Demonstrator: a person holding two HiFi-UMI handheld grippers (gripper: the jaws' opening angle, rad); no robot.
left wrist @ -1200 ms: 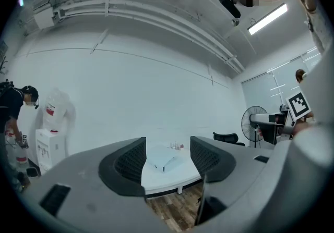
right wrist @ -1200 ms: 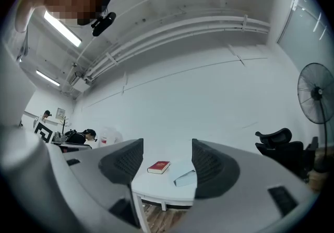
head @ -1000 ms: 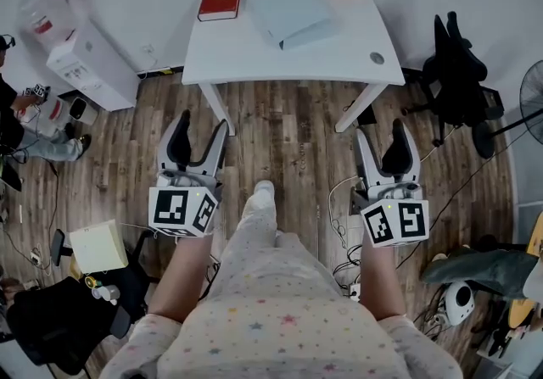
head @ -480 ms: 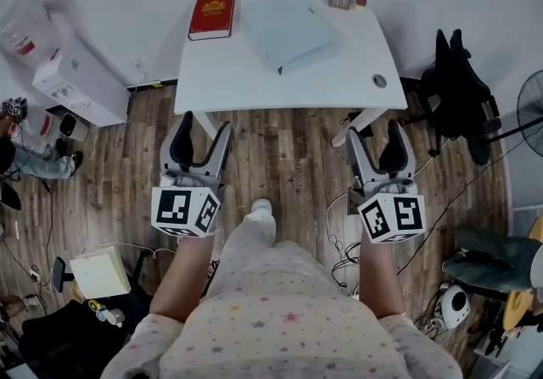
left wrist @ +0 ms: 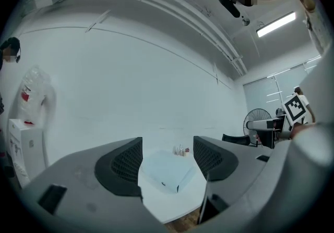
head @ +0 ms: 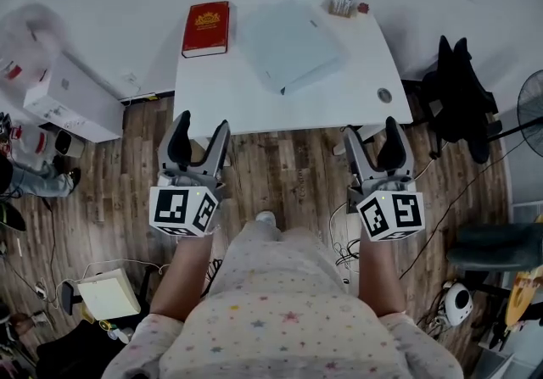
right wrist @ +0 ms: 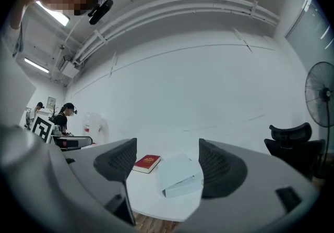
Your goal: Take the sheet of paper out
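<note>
A pale blue flat folder or box (head: 291,45) lies closed on the white table (head: 254,97); it also shows in the left gripper view as the folder (left wrist: 166,171) and in the right gripper view as the folder (right wrist: 180,175). No loose sheet of paper is visible. My left gripper (head: 197,136) is open above the floor just short of the table's front edge. My right gripper (head: 375,139) is open too, at the table's front right corner. Both jaws are empty.
A red book (head: 206,28) lies at the table's back left, small bottles (head: 343,2) at the back right. A black office chair (head: 462,97) and a fan (head: 528,102) stand right. White boxes (head: 59,97) stand left. Cables (head: 344,233) lie on the wooden floor.
The view has moved forward towards the table. Both grippers have come closer to its front edge, still open and empty.
</note>
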